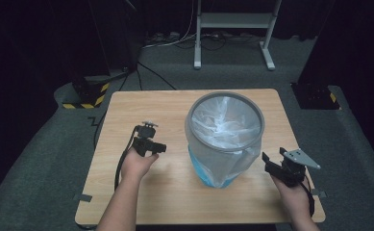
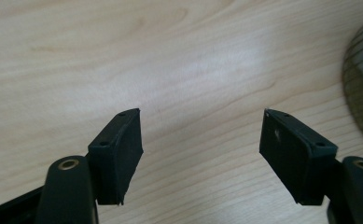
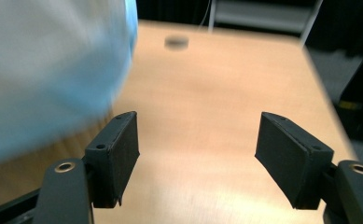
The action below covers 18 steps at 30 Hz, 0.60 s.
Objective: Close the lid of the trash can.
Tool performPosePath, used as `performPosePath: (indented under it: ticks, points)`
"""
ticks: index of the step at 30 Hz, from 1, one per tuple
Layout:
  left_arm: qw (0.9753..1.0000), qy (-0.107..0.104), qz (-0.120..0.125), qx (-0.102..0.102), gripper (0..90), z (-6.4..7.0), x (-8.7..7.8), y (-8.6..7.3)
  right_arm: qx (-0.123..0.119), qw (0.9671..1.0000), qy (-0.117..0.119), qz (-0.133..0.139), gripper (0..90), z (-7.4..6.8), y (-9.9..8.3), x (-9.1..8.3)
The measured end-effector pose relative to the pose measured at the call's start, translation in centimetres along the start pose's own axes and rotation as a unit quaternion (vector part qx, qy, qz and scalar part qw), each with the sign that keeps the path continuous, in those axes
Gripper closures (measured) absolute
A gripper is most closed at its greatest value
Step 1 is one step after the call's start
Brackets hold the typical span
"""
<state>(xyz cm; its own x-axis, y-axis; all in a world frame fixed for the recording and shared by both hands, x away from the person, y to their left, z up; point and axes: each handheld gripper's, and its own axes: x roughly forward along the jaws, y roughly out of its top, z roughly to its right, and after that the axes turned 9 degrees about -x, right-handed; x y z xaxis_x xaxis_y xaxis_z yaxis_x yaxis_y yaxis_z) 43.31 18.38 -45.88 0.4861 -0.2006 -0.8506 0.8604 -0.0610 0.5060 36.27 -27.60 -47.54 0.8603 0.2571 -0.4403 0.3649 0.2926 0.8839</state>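
2 grippers flank mesh bin at table centre, thin plastic liner inside. Bin likely light, stiff at rim; liner soft, slippery, tears easily — best pinched at overhang on rim. Left gripper wide open, empty, near bin's left. Right gripper wide open, empty, near-right.

Bin: stands on the table, right of centre
Bag: inside the bin
Your left gripper: left of the bin
Your right gripper: just right of it, nearer you
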Motion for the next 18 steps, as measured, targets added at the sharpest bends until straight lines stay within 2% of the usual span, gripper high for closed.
performPosePath:
  ticks: [1,8,9,12,13,15,16,17,18]
  points:
    - [1.0,0.004,0.004,-0.001,28.6,-0.2,0.3,-0.5,0.002,0.9999,0.004,-0.015,29.6,-0.1,-0.7,0.4]
    - [0.9997,0.01,0.023,-0.01,23.6,-1.6,2.6,-4.6,-0.004,0.9976,0.008,-0.068,30.5,-0.4,-3.5,1.5]
    - [0.9989,0.011,0.046,-0.003,21.4,-1.7,2.6,-5.3,-0.005,0.9972,0.009,-0.074,30.6,-0.4,-3.8,1.7]
    - [0.9972,0.016,0.073,0.005,21.9,-1.7,2.5,-6.3,-0.005,0.9947,0.015,-0.102,32.3,-0.4,-4.2,2.0]
    - [0.9958,0.018,0.089,0.013,20.5,-1.7,2.6,-6.9,-0.001,0.9948,0.015,-0.1,33.0,-0.4,-4.2,1.9]
    - [0.9933,0.013,0.114,0.015,20.3,-1.8,2.6,-7.7,-0.003,0.9944,0.015,-0.105,33.0,-0.4,-4.2,2.0]
    - [0.9913,0.01,0.13,0.014,19.9,-1.9,2.7,-8.2,0.001,0.9928,0.019,-0.118,32.8,-0.3,-4.2,2.1]
    - [0.9901,0.009,0.14,0.011,19.3,-1.9,2.7,-8.6,0.002,0.9912,0.023,-0.131,31.6,-0.3,-4.2,2.3]
    - [0.99,0.01,0.14,0.01,19.1,-1.8,2.6,-8.8,-0.002,0.9912,0.024,-0.13,31.7,-0.3,-4.2,2.4]
